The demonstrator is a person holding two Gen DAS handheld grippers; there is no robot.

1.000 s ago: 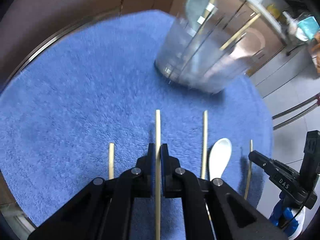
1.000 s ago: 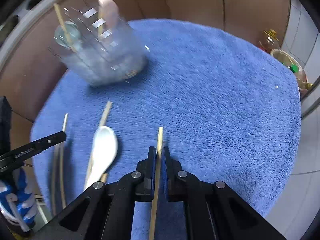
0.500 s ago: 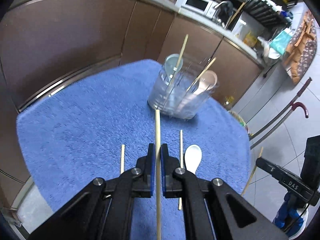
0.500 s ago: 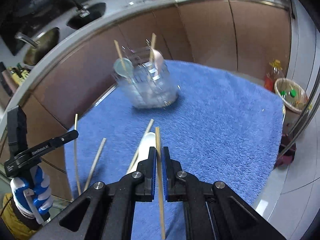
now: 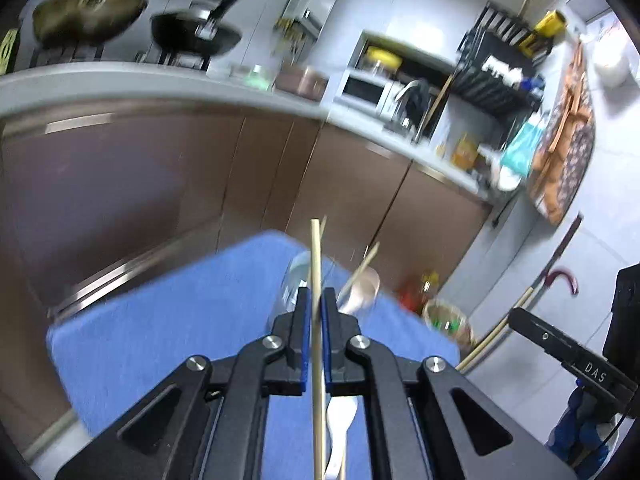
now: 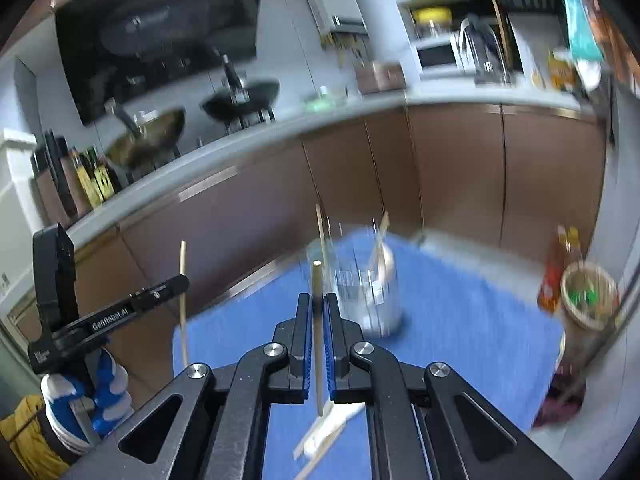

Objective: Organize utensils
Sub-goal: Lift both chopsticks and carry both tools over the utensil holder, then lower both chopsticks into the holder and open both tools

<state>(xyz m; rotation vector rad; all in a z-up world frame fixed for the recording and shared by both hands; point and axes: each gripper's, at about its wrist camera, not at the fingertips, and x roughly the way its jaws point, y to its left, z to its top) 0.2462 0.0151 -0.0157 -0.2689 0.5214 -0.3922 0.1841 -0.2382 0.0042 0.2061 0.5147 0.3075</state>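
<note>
My left gripper (image 5: pixel 316 304) is shut on a thin wooden chopstick (image 5: pixel 315 248), held well above the blue towel (image 5: pixel 180 320). My right gripper (image 6: pixel 317 304) is shut on another chopstick (image 6: pixel 318 360), also raised. The clear utensil holder (image 6: pixel 372 292) stands on the far part of the towel with spoons and chopsticks in it. In the left wrist view the holder (image 5: pixel 290 284) is partly hidden behind my fingers. A white spoon (image 5: pixel 340 420) and loose chopsticks lie on the towel under the grippers. Each view shows the other gripper at its edge, with a chopstick (image 6: pixel 183 300) in it.
Brown cabinets (image 5: pixel 140 184) and a grey counter (image 6: pixel 460 96) with pans run behind the table. A wicker basket (image 6: pixel 588 296) and a bottle (image 6: pixel 550 284) stand on the floor to the right. A blue-gloved hand (image 6: pixel 100 388) holds the left gripper.
Both grippers have risen from the towel with their chopsticks and tilted upward. The holder has dropped lower in both views, and the counter and stove have come into sight.
</note>
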